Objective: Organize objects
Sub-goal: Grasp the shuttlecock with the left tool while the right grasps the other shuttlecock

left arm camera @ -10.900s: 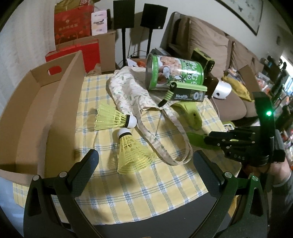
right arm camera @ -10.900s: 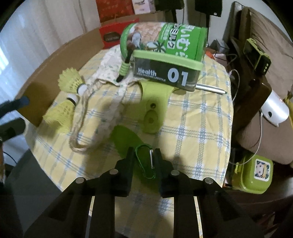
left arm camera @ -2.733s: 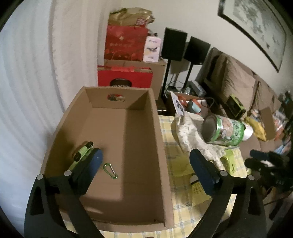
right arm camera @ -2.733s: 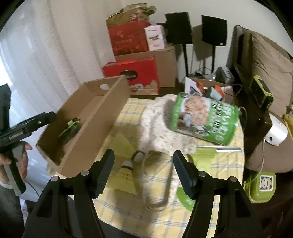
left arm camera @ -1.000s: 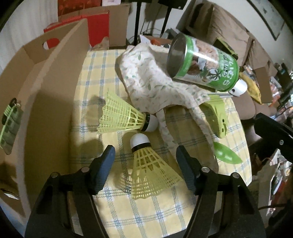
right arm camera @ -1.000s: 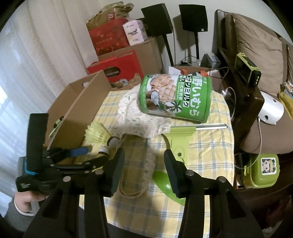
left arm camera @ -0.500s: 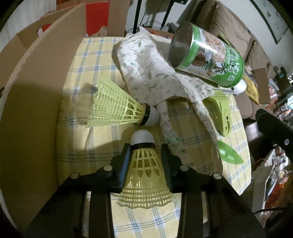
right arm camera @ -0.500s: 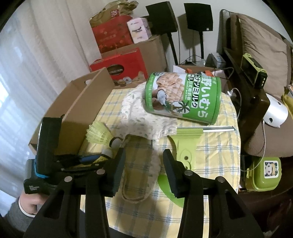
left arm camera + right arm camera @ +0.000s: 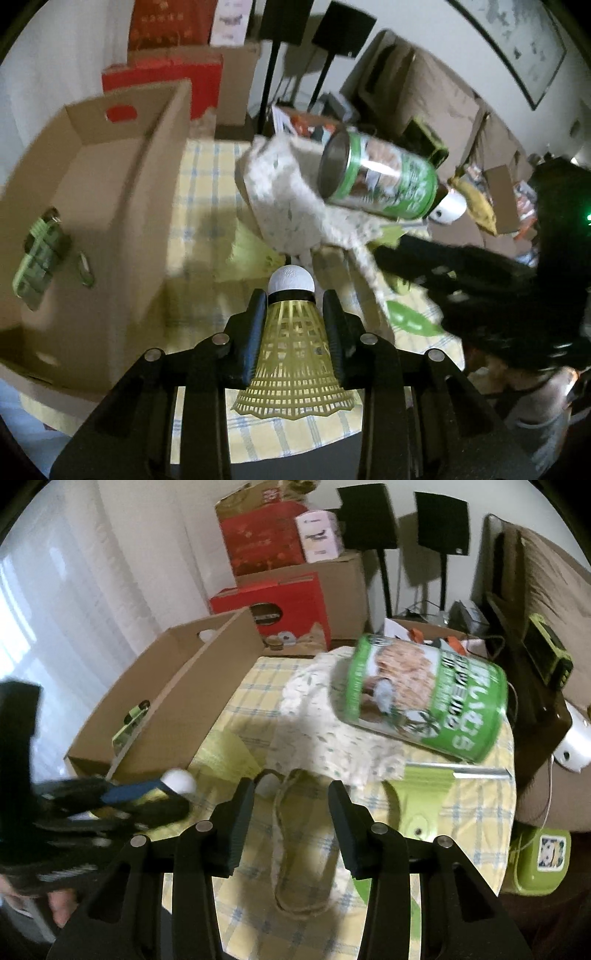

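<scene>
My left gripper (image 9: 291, 299) is shut on a yellow shuttlecock (image 9: 295, 347), white cork forward, held above the checked tablecloth (image 9: 207, 177). A second yellow shuttlecock (image 9: 225, 753) lies on the cloth beside the cardboard box (image 9: 110, 177). In the box are a green strapped item (image 9: 37, 251) and a carabiner (image 9: 85, 266). My right gripper (image 9: 291, 790) is open over the strap of the floral cloth bag (image 9: 332, 731), nothing between its pads. In the right wrist view the left gripper (image 9: 162, 794) shows at lower left with the shuttlecock cork (image 9: 180, 781).
A green tin (image 9: 424, 698) lies on its side on the bag. A green plastic tool (image 9: 421, 801) and a metal rod (image 9: 458, 770) lie to the right. Red boxes (image 9: 280, 602), speaker stands and a sofa stand behind; a green lunch box (image 9: 539, 860) sits off the table.
My left gripper closed on the nearer shuttlecock and lifted it off the cloth, swinging toward the box. My right gripper moved left, over the bag strap.
</scene>
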